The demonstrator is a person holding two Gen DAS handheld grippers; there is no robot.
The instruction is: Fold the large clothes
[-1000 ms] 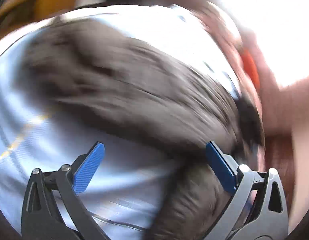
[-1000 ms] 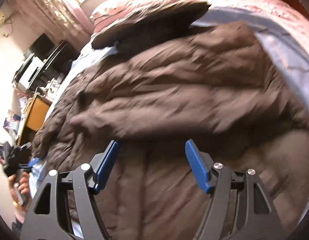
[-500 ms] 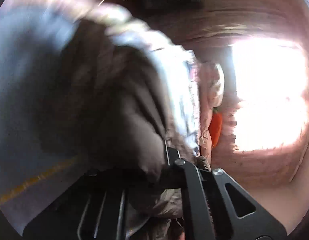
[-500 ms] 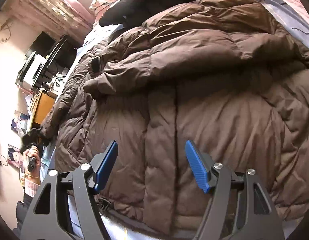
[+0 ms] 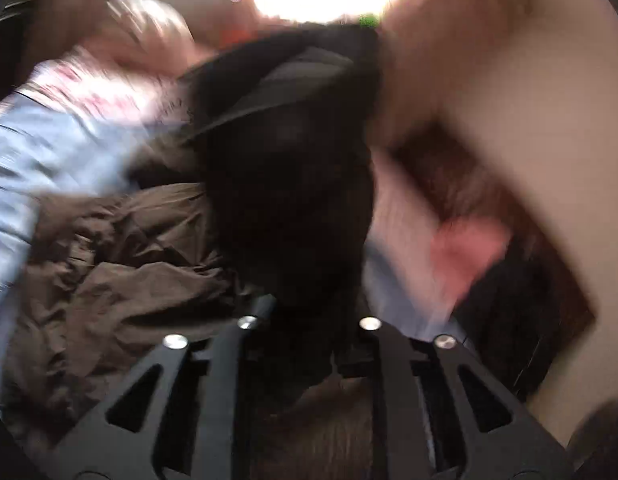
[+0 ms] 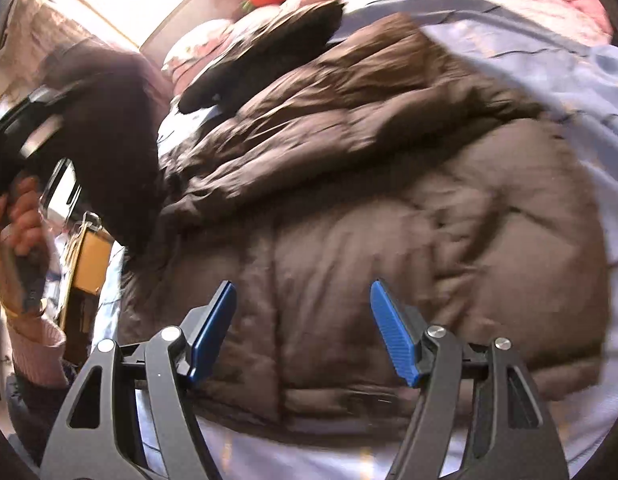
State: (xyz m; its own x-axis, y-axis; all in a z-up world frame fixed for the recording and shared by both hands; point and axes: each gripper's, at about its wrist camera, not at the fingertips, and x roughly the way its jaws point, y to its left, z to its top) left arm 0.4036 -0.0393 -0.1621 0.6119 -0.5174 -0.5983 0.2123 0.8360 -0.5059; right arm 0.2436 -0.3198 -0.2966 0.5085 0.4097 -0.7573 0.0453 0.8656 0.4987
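Across the pale blue bedsheet [image 6: 549, 80] the puffy brown quilted jacket [image 6: 389, 208] lies with one sleeve folded over, while the left gripper [image 5: 309, 320], jaws just reopening slightly, pinches the other dark sleeve [image 5: 289, 200] at upper left, and the right gripper [image 6: 301, 320] hovers open, empty; most folds remain.
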